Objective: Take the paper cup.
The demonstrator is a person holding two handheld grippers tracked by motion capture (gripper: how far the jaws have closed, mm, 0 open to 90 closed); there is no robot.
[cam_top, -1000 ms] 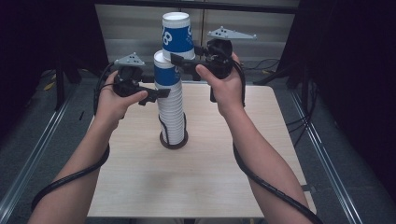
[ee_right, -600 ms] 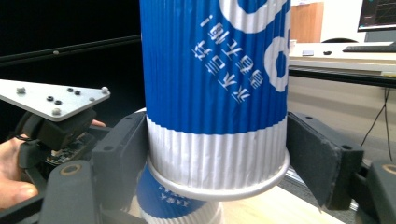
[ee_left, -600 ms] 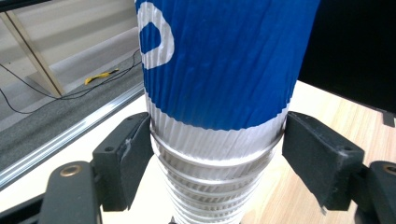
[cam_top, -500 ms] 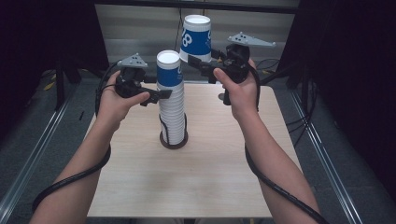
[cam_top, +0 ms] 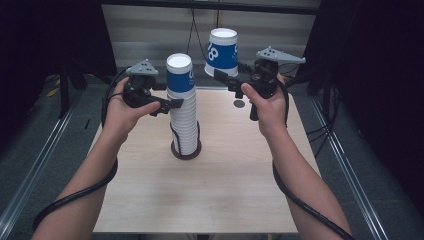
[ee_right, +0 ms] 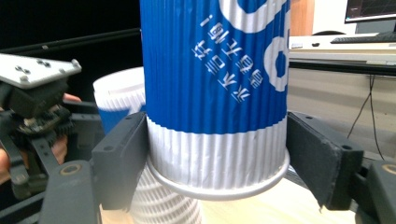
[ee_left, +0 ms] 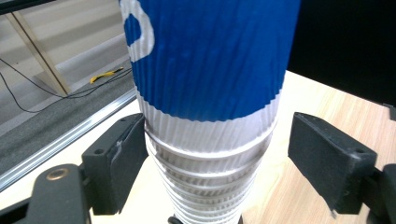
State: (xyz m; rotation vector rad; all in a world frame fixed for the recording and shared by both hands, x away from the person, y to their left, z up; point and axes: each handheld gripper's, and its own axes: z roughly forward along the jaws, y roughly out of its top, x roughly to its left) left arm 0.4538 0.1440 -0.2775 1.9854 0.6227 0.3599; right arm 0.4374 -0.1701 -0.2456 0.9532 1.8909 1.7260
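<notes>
A tall stack of upside-down ribbed paper cups (cam_top: 184, 120) stands mid-table, its top cup blue with a white band (cam_top: 179, 75). My left gripper (cam_top: 175, 104) is at the stack's upper part. In the left gripper view (ee_left: 217, 168) one jaw rests against the stack (ee_left: 210, 93) and the other stands a little apart. My right gripper (cam_top: 220, 75) holds a single blue and white cup (cam_top: 222, 50) upside down in the air, up and to the right of the stack. Both jaws press its white band (ee_right: 217, 158) in the right gripper view (ee_right: 217, 163).
The wooden table (cam_top: 225, 190) has bare room in front and to both sides of the stack. A dark ring (cam_top: 186, 152) circles the stack's foot. A small round mark (cam_top: 239, 104) lies under the right hand. Metal rails (cam_top: 40, 165) run along the floor.
The right gripper has lifted the top cup off the stack and carried it to the right, clear of it. The left gripper has stayed at the stack.
</notes>
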